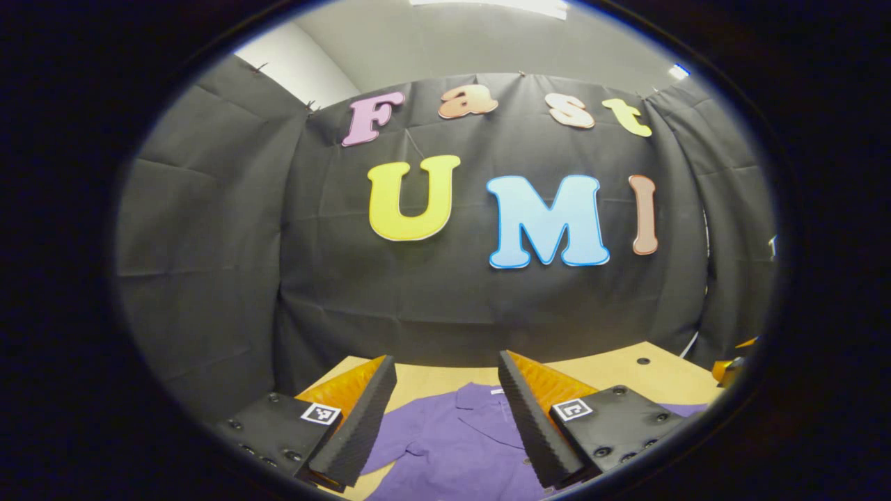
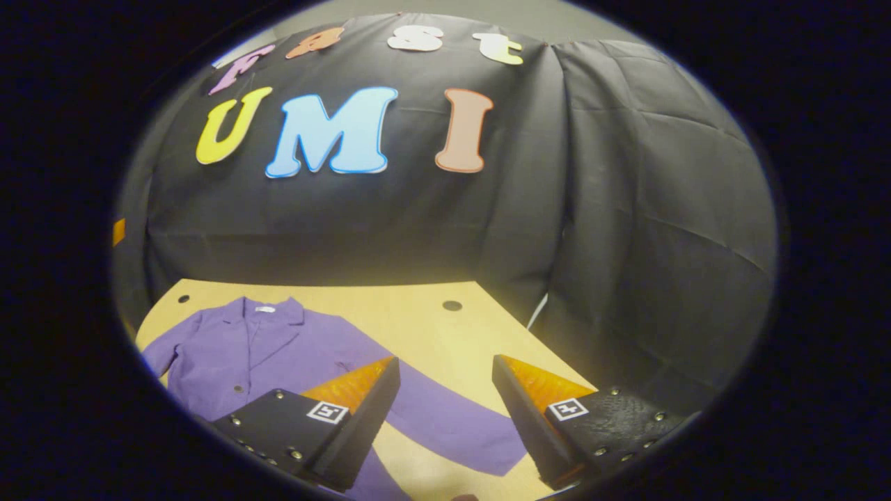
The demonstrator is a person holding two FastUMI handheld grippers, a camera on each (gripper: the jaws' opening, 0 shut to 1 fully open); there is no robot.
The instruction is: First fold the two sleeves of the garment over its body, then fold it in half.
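Note:
A purple collared garment (image 2: 264, 355) lies flat on the light wooden table (image 2: 418, 313), collar toward the booth wall. One long sleeve (image 2: 445, 424) stretches out to the side and ends between my right gripper's fingers. My right gripper (image 2: 445, 403) hovers above that sleeve, open, holding nothing. In the left gripper view the garment's collar and chest (image 1: 459, 438) lie beneath my left gripper (image 1: 445, 410), which is open with nothing between its fingers. The garment's lower part is hidden below the fingers.
The table (image 1: 626, 376) has small dark holes (image 2: 452, 305) near its far edge. Black cloth walls close in behind and on both sides. An orange piece of the other gripper (image 1: 731, 365) peeks in at the right of the left gripper view.

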